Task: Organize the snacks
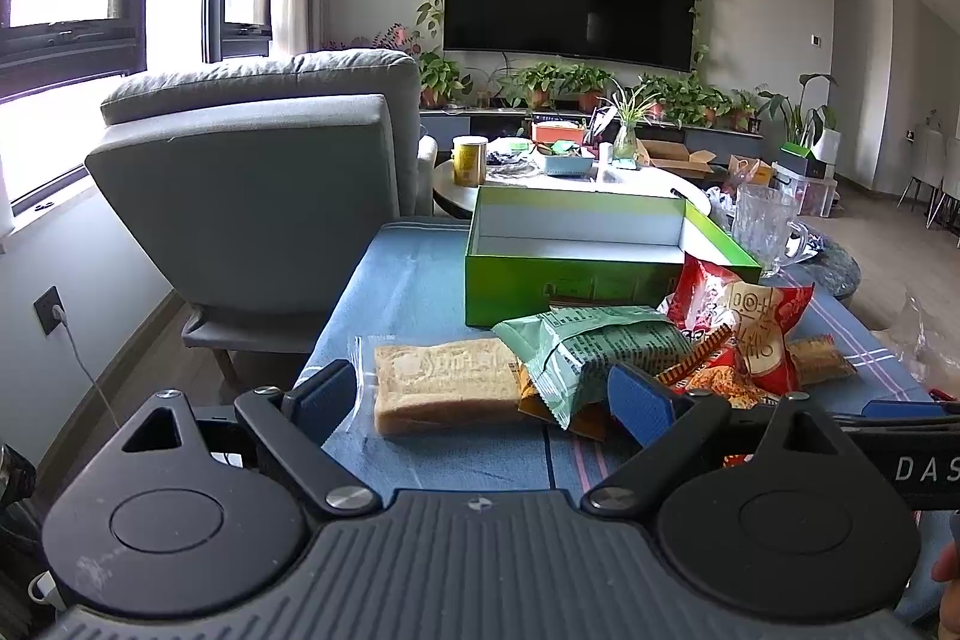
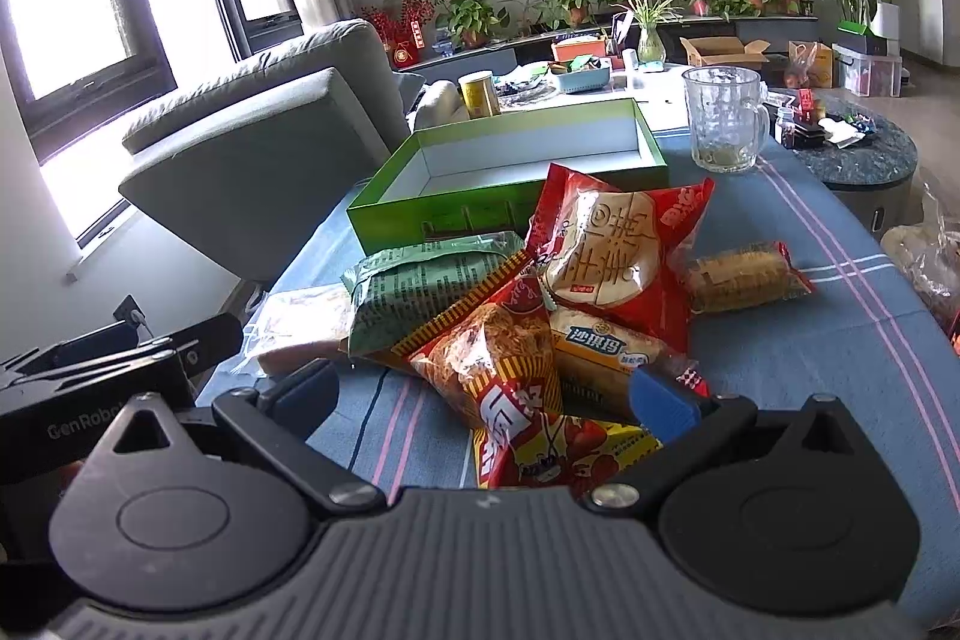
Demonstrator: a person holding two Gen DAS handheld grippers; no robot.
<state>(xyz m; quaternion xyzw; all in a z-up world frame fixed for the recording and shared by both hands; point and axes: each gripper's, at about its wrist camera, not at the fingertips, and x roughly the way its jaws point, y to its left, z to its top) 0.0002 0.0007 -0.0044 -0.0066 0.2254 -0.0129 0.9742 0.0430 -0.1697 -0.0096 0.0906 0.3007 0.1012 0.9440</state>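
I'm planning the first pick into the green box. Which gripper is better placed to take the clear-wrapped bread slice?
Left. The left gripper is open with the bread slice straight ahead between its fingers. The right gripper faces the red snack bags; the bread lies off to its left.

Left claw (image 1: 483,394) and right claw (image 2: 486,391) both gape, empty.
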